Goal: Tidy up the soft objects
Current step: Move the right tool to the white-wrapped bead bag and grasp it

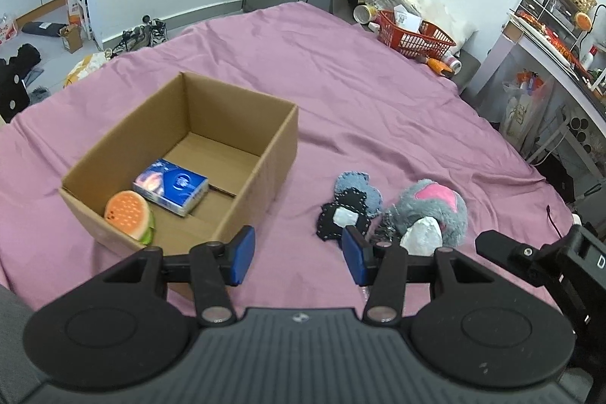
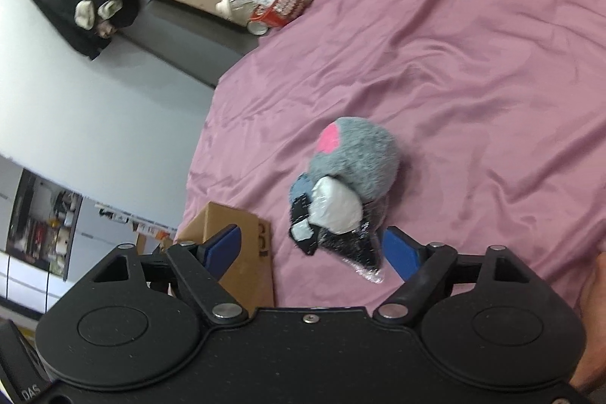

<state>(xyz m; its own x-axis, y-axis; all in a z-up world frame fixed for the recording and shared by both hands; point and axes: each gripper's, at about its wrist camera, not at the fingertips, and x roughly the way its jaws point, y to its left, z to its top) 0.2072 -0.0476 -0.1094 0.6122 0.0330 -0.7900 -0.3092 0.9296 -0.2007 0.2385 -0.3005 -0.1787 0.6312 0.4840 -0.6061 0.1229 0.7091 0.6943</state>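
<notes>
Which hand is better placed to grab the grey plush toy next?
Right. The right tongs are open and aimed straight at the pile with the grey plush toy. The left tongs, also open, point between the pile and the cardboard box.

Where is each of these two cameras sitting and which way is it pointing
Left wrist: on the left hand-held gripper, open, looking across the bed at the cardboard box and plush pile.
Right wrist: on the right hand-held gripper, open, rolled sideways, looking down at the plush pile.
Shared: box, plush pile, purple bedsheet, red basket.
</notes>
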